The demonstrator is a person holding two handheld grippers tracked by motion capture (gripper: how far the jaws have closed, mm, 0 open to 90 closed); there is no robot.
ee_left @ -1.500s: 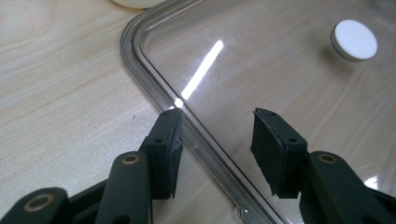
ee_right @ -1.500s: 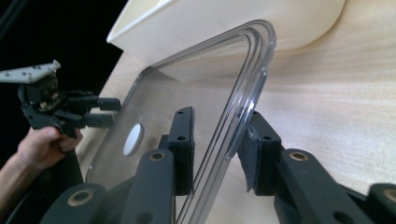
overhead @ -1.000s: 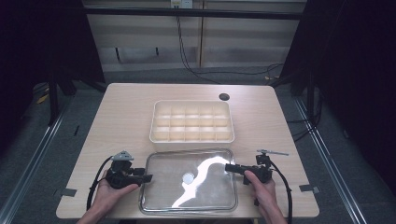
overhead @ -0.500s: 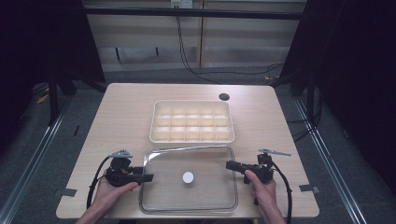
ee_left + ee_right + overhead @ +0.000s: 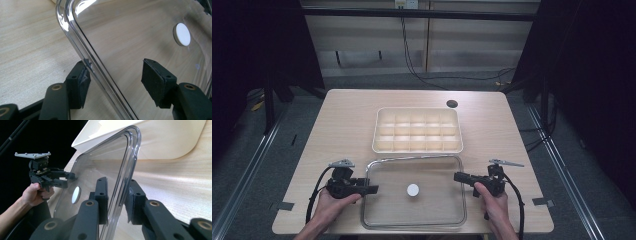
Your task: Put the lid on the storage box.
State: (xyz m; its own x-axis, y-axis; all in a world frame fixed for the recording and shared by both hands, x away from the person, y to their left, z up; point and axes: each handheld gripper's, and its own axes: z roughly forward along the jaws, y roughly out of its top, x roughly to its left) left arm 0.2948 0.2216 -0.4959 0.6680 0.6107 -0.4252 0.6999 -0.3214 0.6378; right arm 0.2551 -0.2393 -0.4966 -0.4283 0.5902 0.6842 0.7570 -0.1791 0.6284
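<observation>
Clear lid lies flat on the counter, near the front edge, just in front of the cream compartment tray. Lid is see-through plastic with a raised rim and rounded corners; a small white disc sits at its middle. Tray's near edge and the lid's far rim are close together; cannot tell if they touch.

Left gripper at the lid's left rim, held in the person's left hand. In the left gripper view its jaws straddle the lid rim: one pad on the outer side, just at the rim, the other pad over the lid panel with a clear gap. Jaws apart, no squeeze on the rim; they have just been opening, with the rim between them.

Right gripper at the lid's right rim, held in the right hand. In the right gripper view both pads press against the lid's edge from either side: clamped on the lid.

Small dark round spot on the counter beyond the tray's right corner.
</observation>
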